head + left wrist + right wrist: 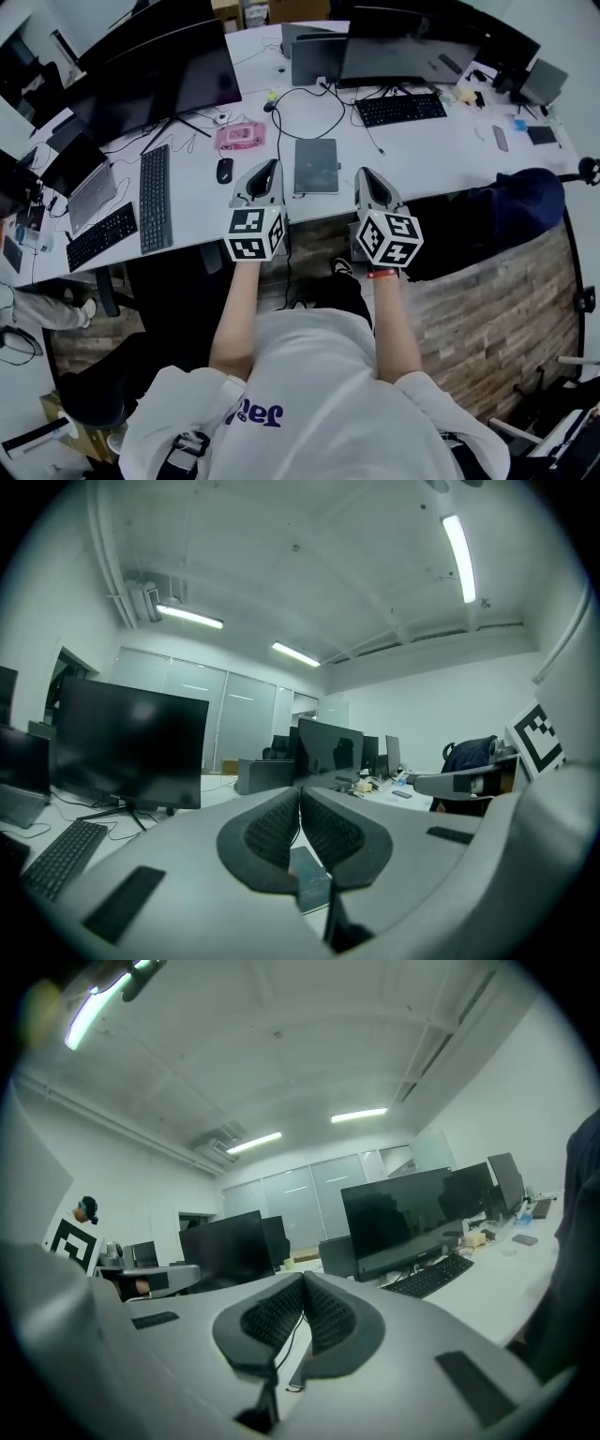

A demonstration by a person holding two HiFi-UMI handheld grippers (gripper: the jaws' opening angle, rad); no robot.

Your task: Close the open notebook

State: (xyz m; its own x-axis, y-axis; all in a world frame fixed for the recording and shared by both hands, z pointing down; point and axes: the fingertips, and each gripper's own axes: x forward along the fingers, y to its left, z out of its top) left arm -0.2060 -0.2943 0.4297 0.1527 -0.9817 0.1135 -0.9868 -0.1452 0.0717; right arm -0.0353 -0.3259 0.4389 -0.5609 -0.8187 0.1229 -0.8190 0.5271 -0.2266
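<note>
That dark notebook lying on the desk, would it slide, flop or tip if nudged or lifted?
The notebook lies closed and flat, so it probably would not tip or roll. Its cover looks even and straight-edged, so likely fairly stiff when lifted. On the smooth white desk a push would probably slide it.

One notebook (316, 166), one mouse (224, 170), three keyboards (155, 197) (101, 235) (401, 108), two grippers (271, 166) (364, 174)

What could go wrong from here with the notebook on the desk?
The notebook lies closed, so a needless push could slide it into the cable behind it. The left gripper is near the mouse and could knock it if lowered carelessly.
</note>
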